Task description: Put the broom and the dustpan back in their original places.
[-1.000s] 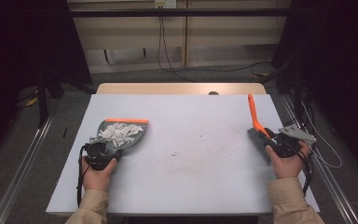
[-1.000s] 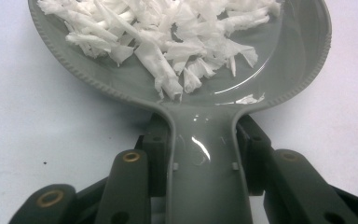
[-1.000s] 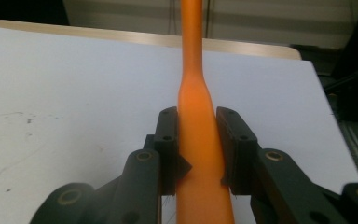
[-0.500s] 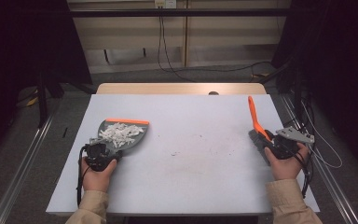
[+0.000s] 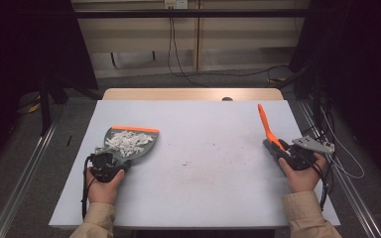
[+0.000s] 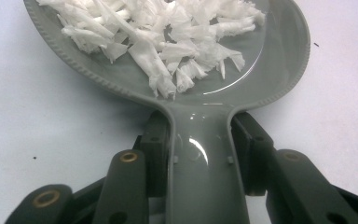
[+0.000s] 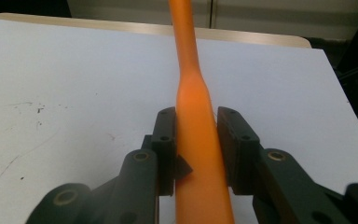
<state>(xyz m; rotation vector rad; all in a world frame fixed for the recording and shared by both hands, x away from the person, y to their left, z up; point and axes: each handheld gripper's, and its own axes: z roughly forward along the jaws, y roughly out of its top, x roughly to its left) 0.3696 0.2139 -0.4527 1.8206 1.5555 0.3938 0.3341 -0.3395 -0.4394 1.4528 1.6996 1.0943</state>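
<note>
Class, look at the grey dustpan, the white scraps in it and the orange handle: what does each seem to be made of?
Dustpan: probably moulded plastic, glossy grey; it shows bright highlights and a ribbed rim.
White scraps: likely shredded paper or tissue, matt, with torn, creased edges.
Orange handle: apparently smooth plastic with a soft sheen; what it belongs to is unclear.

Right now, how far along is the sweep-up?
Done, it seems: the white scraps lie heaped in the grey dustpan. In hand: the left gripper is clamped on the dustpan's handle, and the right gripper on the orange brush handle. Left: a few dark specks mid-table, then probably emptying the pan.
</note>
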